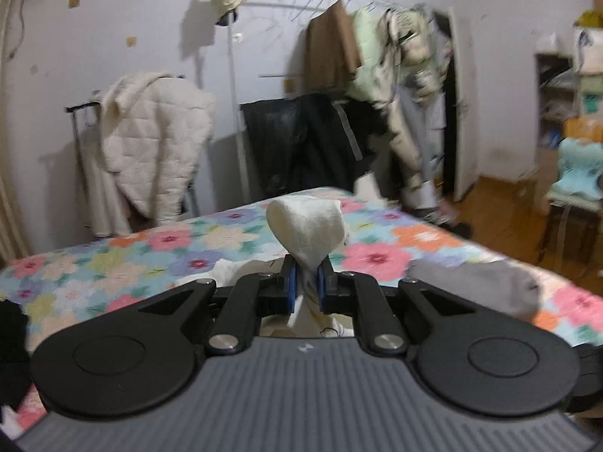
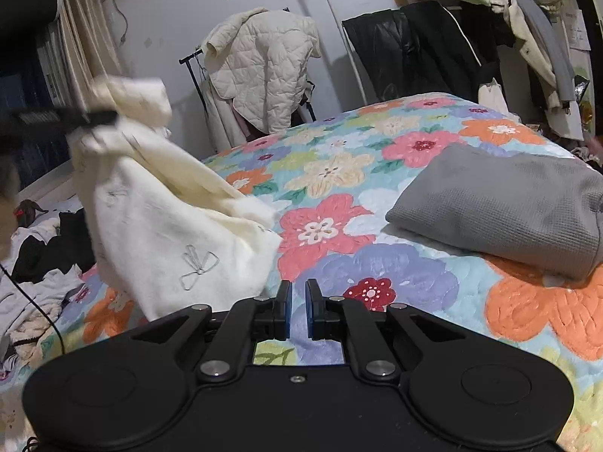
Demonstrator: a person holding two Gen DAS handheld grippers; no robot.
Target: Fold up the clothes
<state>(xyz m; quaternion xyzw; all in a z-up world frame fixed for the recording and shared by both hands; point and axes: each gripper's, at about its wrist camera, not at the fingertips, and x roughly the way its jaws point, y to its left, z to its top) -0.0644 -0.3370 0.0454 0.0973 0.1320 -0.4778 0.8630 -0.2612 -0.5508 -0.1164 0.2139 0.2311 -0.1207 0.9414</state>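
Two garments are sitting on the bed (image 2: 339, 173), whose floral cover is taking up most of both views: a grey one (image 2: 501, 203), already folded into a flat packet, is lying to the right, and a cream one (image 2: 166, 233) with small stitched bows is being held up on the left. Its upper corner is hanging from the left gripper (image 1: 306, 275), whose jaws are pinching tight on a bunch of the cream cloth that is puffing out above the blue pads (image 1: 291, 282), while its lower edge is trailing on the cover, just beside the right gripper. That right gripper (image 2: 298, 307) is hovering low over the cover with its jaws nearly together, only a narrow gap showing, and nothing between them. To my eye the step in hand is spreading the cream piece flat before folding, and doing it well probably means widening the right jaws, catching the free lower corner near the bows, and drawing the two corners apart so the cloth is hanging square before it is laid down. Laying it well clear of the grey packet looks wise, as does keeping away from the heap of dark and pale clothes (image 2: 41, 263) at the far left, since a loose edge could be snagging there.
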